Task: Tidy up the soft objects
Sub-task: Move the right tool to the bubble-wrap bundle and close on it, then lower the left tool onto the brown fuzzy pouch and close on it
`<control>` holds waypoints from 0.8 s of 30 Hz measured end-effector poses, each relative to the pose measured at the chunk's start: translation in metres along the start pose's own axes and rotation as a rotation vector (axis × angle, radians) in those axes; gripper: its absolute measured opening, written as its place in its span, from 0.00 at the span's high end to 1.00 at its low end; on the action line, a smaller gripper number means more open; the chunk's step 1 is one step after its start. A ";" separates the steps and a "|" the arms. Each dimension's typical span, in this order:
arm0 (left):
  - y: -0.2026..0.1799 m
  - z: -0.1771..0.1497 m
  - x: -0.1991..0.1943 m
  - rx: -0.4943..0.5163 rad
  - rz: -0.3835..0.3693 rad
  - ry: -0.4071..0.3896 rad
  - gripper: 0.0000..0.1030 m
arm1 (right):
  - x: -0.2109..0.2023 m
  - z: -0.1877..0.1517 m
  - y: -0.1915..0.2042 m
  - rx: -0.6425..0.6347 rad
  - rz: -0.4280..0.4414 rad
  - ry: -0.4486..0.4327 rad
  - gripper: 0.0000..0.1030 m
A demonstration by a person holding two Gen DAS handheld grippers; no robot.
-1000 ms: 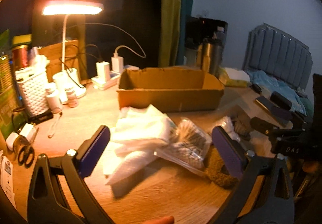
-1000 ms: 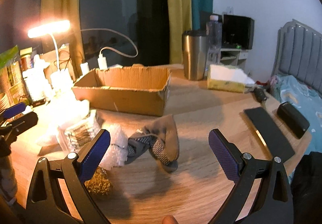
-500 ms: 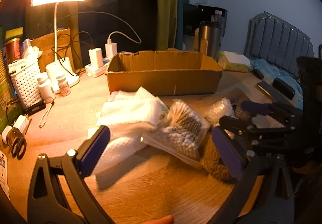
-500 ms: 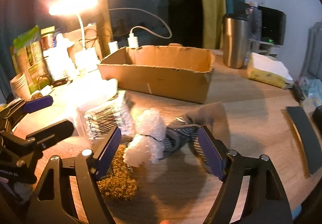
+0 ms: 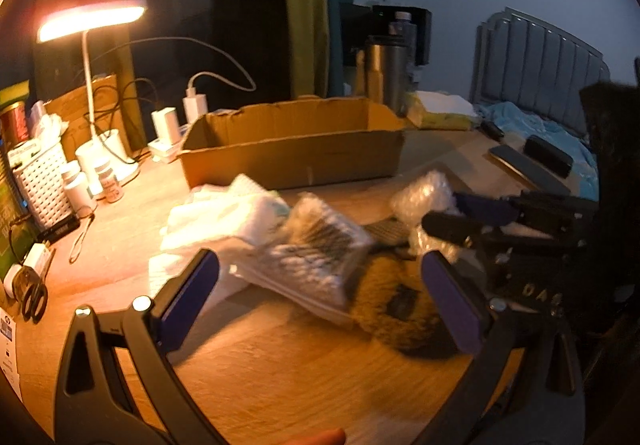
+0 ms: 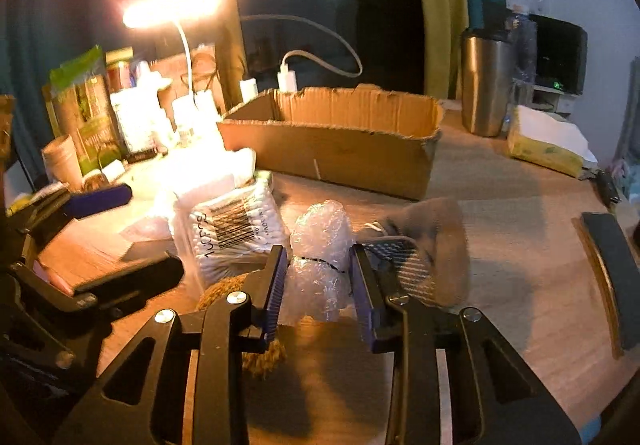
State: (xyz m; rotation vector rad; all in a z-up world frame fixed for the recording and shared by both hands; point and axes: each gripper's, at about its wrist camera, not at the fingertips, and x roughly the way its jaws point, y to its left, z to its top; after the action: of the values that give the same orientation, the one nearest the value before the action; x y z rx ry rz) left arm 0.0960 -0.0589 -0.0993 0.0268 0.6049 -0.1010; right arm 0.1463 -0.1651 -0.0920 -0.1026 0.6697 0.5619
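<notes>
On the wooden desk before the cardboard box (image 6: 332, 149), the right gripper (image 6: 318, 285), jaws just closing, pinches the bubble-wrap bundle (image 6: 320, 245); the left gripper (image 5: 320, 293) gapes empty. Next comes, presumably, lifting it into the box.

free: bare table (image 6: 520, 245) right of sock (image 6: 436, 245) | blocked: cardboard box (image 6: 340, 149) behind

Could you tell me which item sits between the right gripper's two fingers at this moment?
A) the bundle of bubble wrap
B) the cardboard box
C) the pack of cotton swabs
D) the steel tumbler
A: in the right wrist view the right gripper has its blue pads on either side of the bubble wrap bundle, its jaws having just been closing on it, while the cotton swab pack lies off to the left.
</notes>
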 end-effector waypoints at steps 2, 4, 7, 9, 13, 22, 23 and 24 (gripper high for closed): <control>-0.008 -0.001 0.001 0.012 -0.032 0.010 0.01 | -0.013 -0.001 -0.004 0.008 -0.004 -0.028 0.67; -0.015 -0.004 0.006 0.021 -0.055 0.029 0.01 | -0.023 -0.003 -0.008 0.015 -0.006 -0.047 0.67; -0.023 -0.007 0.015 0.033 -0.075 0.062 0.01 | -0.037 -0.007 -0.013 0.025 -0.006 -0.070 0.67; -0.029 -0.008 0.023 0.053 -0.083 0.088 0.03 | -0.045 -0.012 -0.017 0.032 -0.005 -0.085 0.67; -0.036 -0.011 0.033 0.079 -0.091 0.131 0.15 | -0.055 -0.020 -0.026 0.053 -0.008 -0.103 0.67; -0.058 -0.015 0.032 0.189 -0.097 0.135 0.23 | -0.064 -0.034 -0.045 0.093 -0.006 -0.118 0.67; -0.061 -0.017 0.030 0.202 -0.112 0.134 0.28 | -0.064 -0.034 -0.046 0.093 -0.006 -0.118 0.67; -0.064 -0.018 0.032 0.217 -0.121 0.142 0.34 | -0.065 -0.035 -0.046 0.093 -0.006 -0.119 0.67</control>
State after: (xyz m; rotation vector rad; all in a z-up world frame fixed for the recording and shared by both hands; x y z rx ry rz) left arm 0.1051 -0.1243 -0.1316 0.2092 0.7351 -0.2839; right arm 0.1090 -0.2430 -0.0835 0.0159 0.5786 0.5256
